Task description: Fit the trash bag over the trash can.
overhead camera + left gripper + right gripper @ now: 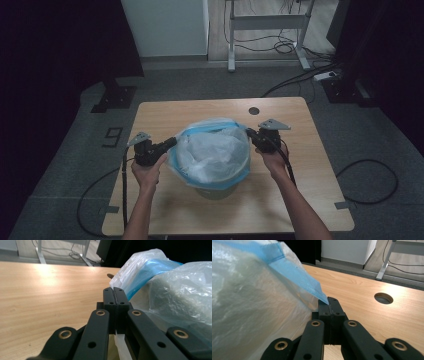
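**Clerk:** Item one, the thing in hand?

**Operator:** One bin (pixel 216 186), round, pale, standing on the table (pixel 310 200) near its middle. All places below are taken from that bin. Fitted in it: one clear plastic bag (pixel 212 152) with a blue hem, mouth spread over the bin's rim and puffed up above it.

**Clerk:** Item two, your tools?

**Operator:** My left gripper (pixel 165 146) sits at the bin's left side, jaws closed tight on the bag's edge; in the left gripper view a strip of white film hangs out below the pinched jaws. My right gripper (pixel 251 134) sits at the bin's right side, jaws likewise closed, and in the right gripper view a corner of the blue hem (pixel 299 277) is nipped at the tip. Both therefore hold the bag, on opposite sides.

**Clerk:** Step in hand?

**Operator:** I judge I am seating the bag: stretching its hem and working it down over the bin's rim. Next move, as I read it: draw both sides outward and down evenly so the hem wraps under the rim, with a gentle pull, since thin film tears and the light bin could tip.

**Clerk:** Item three, what is not verifiable?

**Operator:** The bin's rim is covered by film all round. Its lower wall shows on the near side alone. What lies inside the bag I cannot make out. How much film each jaw holds is hidden between the pads. The room beyond the bin is dark; a desk frame (pixel 267 22) and cables lie on the floor, well apart from it.
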Available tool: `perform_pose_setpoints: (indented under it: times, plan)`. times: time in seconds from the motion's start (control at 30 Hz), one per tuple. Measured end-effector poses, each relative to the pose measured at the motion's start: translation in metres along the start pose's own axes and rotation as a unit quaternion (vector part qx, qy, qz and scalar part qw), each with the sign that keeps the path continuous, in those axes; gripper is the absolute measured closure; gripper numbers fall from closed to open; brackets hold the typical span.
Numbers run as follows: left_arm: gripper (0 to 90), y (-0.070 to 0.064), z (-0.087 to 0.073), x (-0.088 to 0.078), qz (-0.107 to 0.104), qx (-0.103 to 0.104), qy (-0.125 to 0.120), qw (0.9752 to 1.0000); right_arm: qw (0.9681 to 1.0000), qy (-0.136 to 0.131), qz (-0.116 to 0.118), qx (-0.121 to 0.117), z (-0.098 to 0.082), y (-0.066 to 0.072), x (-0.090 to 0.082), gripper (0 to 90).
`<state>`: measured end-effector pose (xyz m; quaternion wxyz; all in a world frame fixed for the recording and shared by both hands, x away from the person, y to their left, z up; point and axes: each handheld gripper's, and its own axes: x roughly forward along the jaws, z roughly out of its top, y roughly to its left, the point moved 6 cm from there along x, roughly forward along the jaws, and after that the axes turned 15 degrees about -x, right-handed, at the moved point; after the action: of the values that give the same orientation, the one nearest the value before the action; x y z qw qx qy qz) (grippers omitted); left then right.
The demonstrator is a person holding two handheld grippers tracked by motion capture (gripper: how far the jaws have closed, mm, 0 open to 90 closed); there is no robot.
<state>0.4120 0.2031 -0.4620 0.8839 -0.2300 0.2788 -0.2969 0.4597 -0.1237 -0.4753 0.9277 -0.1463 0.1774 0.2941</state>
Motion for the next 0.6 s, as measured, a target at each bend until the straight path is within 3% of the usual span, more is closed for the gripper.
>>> perform_pose_setpoints:
  times: [0.4, 0.6]
  plan:
    - [90.0, 0.012, 0.006, 0.015, 0.016, -0.045, 0.023, 0.9986, 0.9994, 0.034, 0.004, 0.005, 0.0, 0.006, 0.014, 89.1]
    - [90.0, 0.016, -0.002, 0.018, 0.021, -0.05, 0.037, 0.9978, 0.9986, 0.051, 0.015, 0.005, -0.004, 0.012, 0.019, 89.1]
